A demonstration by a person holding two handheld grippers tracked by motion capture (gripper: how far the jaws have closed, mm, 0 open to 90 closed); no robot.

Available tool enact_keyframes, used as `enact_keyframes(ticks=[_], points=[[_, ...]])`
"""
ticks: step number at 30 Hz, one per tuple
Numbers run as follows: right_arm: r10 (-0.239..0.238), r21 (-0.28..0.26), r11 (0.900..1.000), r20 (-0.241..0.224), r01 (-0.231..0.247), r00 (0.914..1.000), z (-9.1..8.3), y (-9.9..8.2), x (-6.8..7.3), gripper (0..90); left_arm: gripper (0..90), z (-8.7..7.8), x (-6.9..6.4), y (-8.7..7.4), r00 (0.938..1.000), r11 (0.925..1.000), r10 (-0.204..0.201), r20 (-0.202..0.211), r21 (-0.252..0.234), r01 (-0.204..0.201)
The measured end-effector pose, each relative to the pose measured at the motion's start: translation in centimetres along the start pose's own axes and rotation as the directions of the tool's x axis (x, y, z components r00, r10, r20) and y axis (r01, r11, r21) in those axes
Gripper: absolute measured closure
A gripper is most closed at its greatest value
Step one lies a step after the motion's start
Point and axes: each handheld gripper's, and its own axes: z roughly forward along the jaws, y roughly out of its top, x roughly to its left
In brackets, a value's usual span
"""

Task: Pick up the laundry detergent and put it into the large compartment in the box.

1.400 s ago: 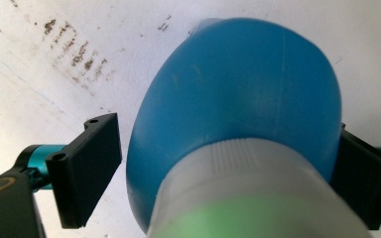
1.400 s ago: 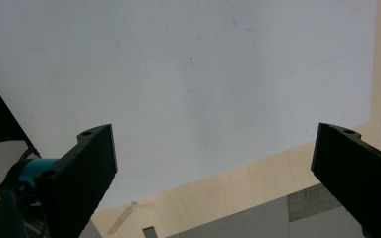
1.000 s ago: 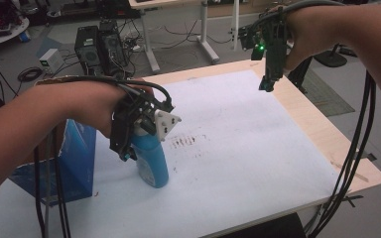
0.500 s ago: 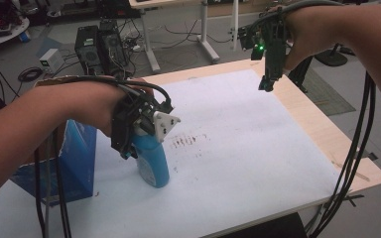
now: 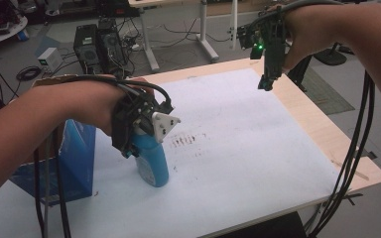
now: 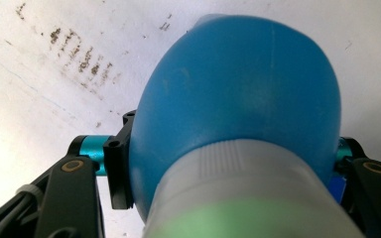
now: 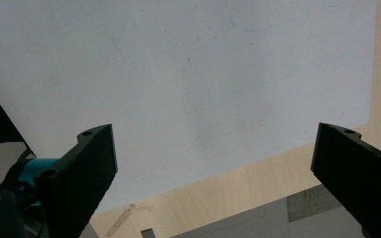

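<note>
A blue plastic bottle (image 5: pixel 155 167) stands on the white sheet (image 5: pixel 258 148) at the table's left. From above, its rounded blue shoulder (image 6: pixel 238 99) shows below a pale grey collar with green on top. My left gripper (image 5: pixel 136 148) comes down over the bottle's upper part. Its jaws have just been closing, and they now press on both sides of the bottle. My right gripper (image 5: pixel 267 84) hangs high over the far right corner, pointing down. In the right gripper view, my right gripper (image 7: pixel 213 163) is wide open with nothing between the jaws.
Dark smudges (image 5: pixel 186 140) mark the sheet just right of the bottle. A blue carton (image 5: pixel 77 158) stands at the left edge behind my left forearm. The bare wooden table rim (image 5: pixel 327 134) runs along the right. Computer cases and cables lie on the floor beyond.
The left gripper's jaws have drawn in against the blue bottle. Neither hand has shifted, and the bottle stands in the same spot.
</note>
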Motion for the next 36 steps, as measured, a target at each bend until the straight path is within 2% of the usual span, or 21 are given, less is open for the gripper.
enact_keyframes(ticks=[13, 14, 15, 16, 21, 22, 24, 25, 26, 27, 29, 30, 31, 32, 33, 35, 36], points=[[0.003, 0.007, 1.0000, 0.000, -0.003, 1.0000, 0.0, 0.0, 0.0, 3.0, 36.0, 0.0, 0.0, 0.1, 0.9999, 0.9999, 0.014, -0.008, 0.005, -0.014], [-0.005, 0.006, 1.0000, 0.000, 0.005, 1.0000, 0.0, 0.0, 0.0, 3.0, 36.8, -0.1, 0.0, 0.0, 1.0000, 1.0000, -0.002, -0.005, -0.001, 0.002], [0.000, 0.011, 0.9999, -0.001, 0.000, 1.0000, 0.0, 0.0, 0.0, 3.1, 37.3, -0.1, 0.0, 0.0, 1.0000, 1.0000, -0.002, -0.005, -0.001, 0.002], [-0.004, 0.008, 1.0000, -0.002, 0.004, 1.0000, 0.0, 0.0, 0.0, 3.1, 37.5, -0.1, -0.1, 0.1, 0.9992, 0.9992, -0.039, 0.008, 0.003, 0.039], [-0.007, 0.006, 1.0000, 0.000, 0.007, 1.0000, 0.0, 0.2, 0.1, 3.0, 37.7, -0.2, -0.2, 0.2, 0.9983, 0.9983, -0.057, 0.007, 0.010, 0.057], [-0.010, 0.008, 0.9999, -0.003, 0.010, 0.9999, 0.0, 0.3, 0.2, 3.1, 37.7, -0.8, -0.2, 0.2, 0.9958, 0.9958, -0.091, 0.008, 0.014, 0.091], [-0.008, 0.007, 0.9999, -0.002, 0.008, 1.0000, 0.1, 0.4, 0.3, 3.1, 37.7, -1.5, -0.3, 0.0, 0.9921, 0.9922, -0.125, 0.010, 0.008, 0.125], [-0.008, 0.007, 0.9999, -0.002, 0.008, 1.0000, 0.1, 0.4, 0.3, 3.1, 37.7, -1.5, -0.3, 0.0, 0.9921, 0.9922, -0.125, 0.010, 0.008, 0.125], [-0.016, 0.008, 0.9998, -0.002, 0.016, 0.9999, 0.0, 0.4, 0.3, 3.1, 37.7, -2.6, -0.4, -0.2, 0.9868, 0.9868, -0.162, 0.010, 0.000, 0.162], [-0.016, 0.008, 0.9998, -0.002, 0.016, 0.9999, 0.0, 0.4, 0.3, 3.1, 37.7, -2.6, -0.4, -0.2, 0.9868, 0.9868, -0.162, 0.010, 0.000, 0.162], [-0.018, 0.008, 0.9998, -0.001, 0.019, 0.9998, -0.1, 0.5, 0.3, 3.0, 37.7, -4.3, -0.7, -0.4, 0.9749, 0.9748, -0.222, 0.009, -0.015, 0.223], [-0.018, 0.008, 0.9998, -0.001, 0.019, 0.9998, -0.1, 0.5, 0.3, 3.0, 37.6, -4.3, -0.7, -0.4, 0.9749, 0.9748, -0.222, 0.009, -0.015, 0.223], [-0.021, 0.001, 0.9998, 0.000, 0.021, 0.9998, -0.1, 0.5, 0.4, 3.1, 37.6, -5.5, -0.9, -0.5, 0.9606, 0.9602, -0.277, 0.023, -0.030, 0.278], [-0.027, -0.001, 0.9996, 0.001, 0.027, 0.9996, -0.1, 0.5, 0.3, 3.1, 37.7, -5.5, -0.9, -0.5, 0.9606, 0.9602, -0.277, 0.023, -0.030, 0.278], [-0.029, -0.006, 0.9996, 0.001, 0.029, 0.9996, -0.1, 0.6, 0.3, 3.1, 37.6, -6.7, -0.9, -0.6, 0.9510, 0.9507, -0.308, 0.026, -0.029, 0.309], [-0.031, -0.011, 0.9995, 0.002, 0.031, 0.9995, -0.2, 0.7, 0.4, 3.1, 37.7, -7.8, -1.0, -0.6, 0.9360, 0.9354, -0.351, 0.024, -0.036, 0.352], [-0.031, -0.011, 0.9995, 0.002, 0.031, 0.9995, -0.2, 0.7, 0.4, 3.1, 37.7, -7.8, -1.0, -0.6, 0.9360, 0.9354, -0.351, 0.024, -0.036, 0.352]])
